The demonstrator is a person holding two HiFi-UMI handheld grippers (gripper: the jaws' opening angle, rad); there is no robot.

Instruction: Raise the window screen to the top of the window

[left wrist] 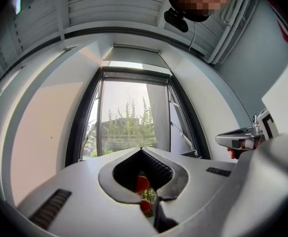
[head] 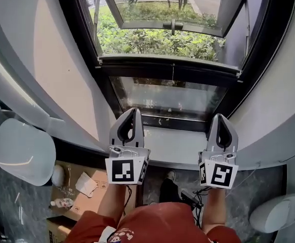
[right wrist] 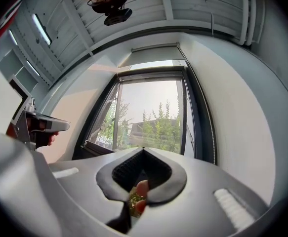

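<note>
A tall window with a black frame (head: 107,92) stands ahead, its upper sash (head: 167,14) swung outward over green shrubs. A pale grey bar (head: 168,61) crosses the window at mid-height above a fixed lower pane (head: 167,97). I cannot tell whether mesh hangs above the bar. A grey housing (left wrist: 134,51) (right wrist: 153,49) sits at the window's top. My left gripper (head: 132,110) (left wrist: 141,149) and right gripper (head: 221,116) (right wrist: 144,149) are both shut and hold nothing. They point side by side at the window, over the white sill (head: 172,146), touching nothing.
Pale walls (head: 51,70) close in on both sides of the window recess. On the floor lie a cardboard box (head: 84,189), a round white seat (head: 23,151) at left, another white object (head: 276,211) at right, and cables (head: 195,199) by the person's shoe (head: 170,176).
</note>
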